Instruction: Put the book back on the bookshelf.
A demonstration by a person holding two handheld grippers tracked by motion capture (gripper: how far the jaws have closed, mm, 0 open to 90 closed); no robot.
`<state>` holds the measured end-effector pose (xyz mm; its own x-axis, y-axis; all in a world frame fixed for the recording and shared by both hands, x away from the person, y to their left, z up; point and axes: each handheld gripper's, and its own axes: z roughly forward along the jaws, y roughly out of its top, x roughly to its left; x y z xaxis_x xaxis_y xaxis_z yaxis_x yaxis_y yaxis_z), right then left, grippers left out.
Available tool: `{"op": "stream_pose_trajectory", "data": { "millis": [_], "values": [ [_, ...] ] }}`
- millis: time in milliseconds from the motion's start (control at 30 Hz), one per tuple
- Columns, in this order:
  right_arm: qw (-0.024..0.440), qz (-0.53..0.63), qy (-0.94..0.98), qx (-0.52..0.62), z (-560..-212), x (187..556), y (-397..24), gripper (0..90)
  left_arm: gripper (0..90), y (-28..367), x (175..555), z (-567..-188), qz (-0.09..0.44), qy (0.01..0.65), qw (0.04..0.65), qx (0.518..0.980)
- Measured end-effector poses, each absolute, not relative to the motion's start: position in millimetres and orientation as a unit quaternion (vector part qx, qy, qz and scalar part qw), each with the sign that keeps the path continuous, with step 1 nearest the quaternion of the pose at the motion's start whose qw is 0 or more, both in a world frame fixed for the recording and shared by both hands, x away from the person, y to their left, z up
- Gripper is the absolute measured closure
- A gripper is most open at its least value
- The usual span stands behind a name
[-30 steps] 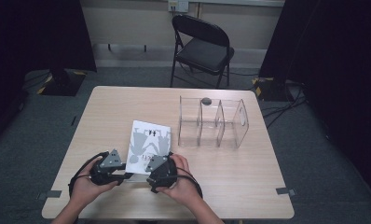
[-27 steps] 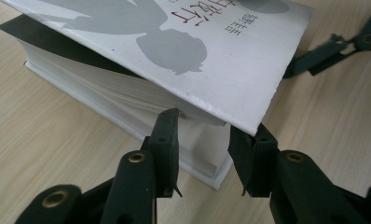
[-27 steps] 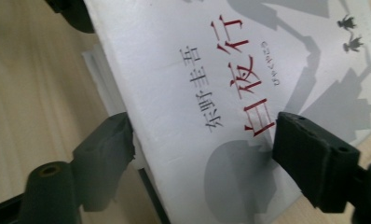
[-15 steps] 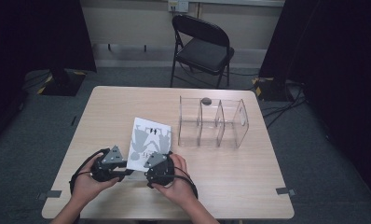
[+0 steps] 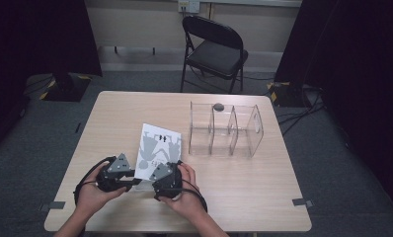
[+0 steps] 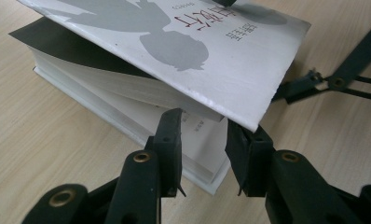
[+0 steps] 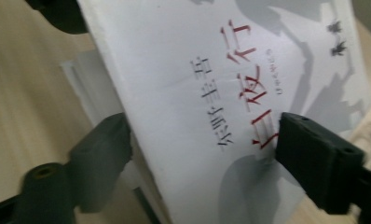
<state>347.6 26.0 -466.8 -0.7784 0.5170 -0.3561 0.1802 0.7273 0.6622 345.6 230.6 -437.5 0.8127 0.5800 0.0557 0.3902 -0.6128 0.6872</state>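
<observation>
Dark curtains all round, a black folding chair (image 5: 214,49) at the back, and a pale wooden desk (image 5: 135,106) with a thick white paperback book (image 5: 157,148) lying just left of a clear plastic three-bay organiser (image 5: 226,129), on the person's side of it.

Step in hand looks like opening the book's front cover. The right tongs (image 7: 204,154) have just been closing in, with the lifted cover edge between the jaws, though that view is blurry so I can't swear the pads are actually biting yet. The left tongs (image 6: 202,140) are narrowed at the book's near corner, one jaw tucked in among the pages under the raised cover, the other beside the cover edge; looks like a pinch on a slim bunch of pages.

If I were doing it: keep the left one pinning the page block down, and swing the cover over in an arc around the spine rather than yanking straight up.

Writing: red vertical characters on the cover, "夜行" is readable, plus smaller black characters alongside, over grey silhouette figures.
</observation>
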Motion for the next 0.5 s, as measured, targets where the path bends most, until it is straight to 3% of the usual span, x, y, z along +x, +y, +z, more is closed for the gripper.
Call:
{"op": "stream_pose_trajectory", "data": {
  "millis": [67,167,200,233,400,500],
  "values": [
    [0.283,0.318,0.883,0.197,-469,347,26,22.6,66.5,231,345,-438,0.139,0.273,0.341,0.889],
    [0.290,0.313,0.886,0.183,-465,345,24,36.4,64.8,233,347,-438,0.134,0.270,0.366,0.880],
    [0.290,0.313,0.886,0.183,-465,345,24,36.4,59.9,233,347,-438,0.134,0.270,0.366,0.880],
    [0.308,0.307,0.883,0.175,-460,342,22,46.0,55.9,233,348,-438,0.159,0.250,0.380,0.876],
    [0.302,0.307,0.884,0.183,-443,346,10,55.3,41.2,243,354,-453,0.163,0.232,0.368,0.885],
    [0.296,0.306,0.883,0.195,-430,353,2,58.5,39.8,257,359,-470,0.151,0.247,0.360,0.887]
  ]
}}
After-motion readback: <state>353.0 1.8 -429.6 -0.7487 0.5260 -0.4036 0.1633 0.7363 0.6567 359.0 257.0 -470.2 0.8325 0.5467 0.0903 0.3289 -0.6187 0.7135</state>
